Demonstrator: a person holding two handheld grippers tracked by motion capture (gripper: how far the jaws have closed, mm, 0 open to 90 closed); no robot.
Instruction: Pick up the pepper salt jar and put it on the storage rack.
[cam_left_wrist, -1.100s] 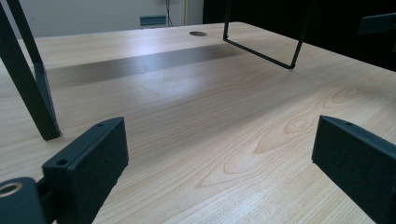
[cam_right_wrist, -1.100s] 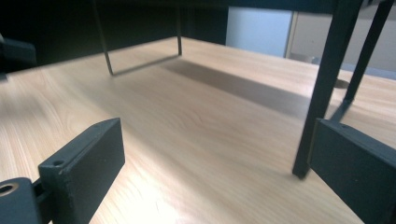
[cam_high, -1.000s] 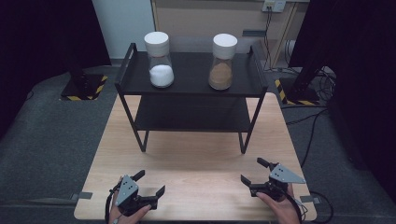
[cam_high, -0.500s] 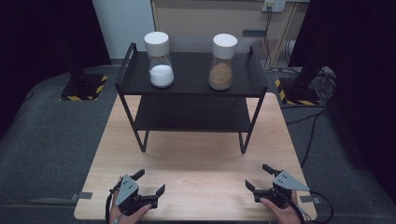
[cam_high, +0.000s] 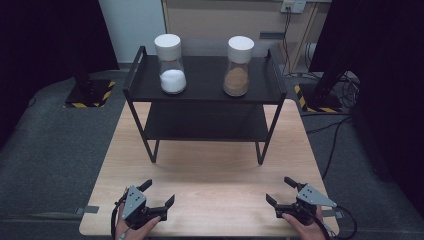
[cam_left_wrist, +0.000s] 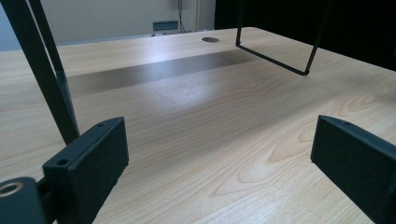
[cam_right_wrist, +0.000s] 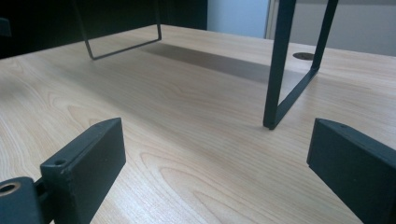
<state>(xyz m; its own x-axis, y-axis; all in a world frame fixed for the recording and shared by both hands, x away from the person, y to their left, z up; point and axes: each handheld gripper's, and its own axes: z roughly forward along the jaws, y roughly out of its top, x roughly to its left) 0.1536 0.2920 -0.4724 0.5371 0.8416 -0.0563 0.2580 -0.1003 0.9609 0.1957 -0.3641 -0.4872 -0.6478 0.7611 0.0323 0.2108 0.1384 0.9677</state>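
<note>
A black two-tier metal shelf stands at the far half of the wooden table. On its top tier are two white-lidded glass jars: one with white powder at the left, one with brown powder at the right. My left gripper rests near the front left edge, open and empty. My right gripper sits near the front right edge, also open and empty. In the left gripper view my gripper faces bare wood and a shelf leg. In the right gripper view my gripper faces a shelf leg.
The shelf's lower tier holds nothing. Grey carpet surrounds the table. Black stands with yellow-striped bases and cables lie on the floor behind and to the right. A cable hole is set in the tabletop.
The right gripper has drawn back a little toward the front edge of the table and lower. The left gripper has stayed in place.
</note>
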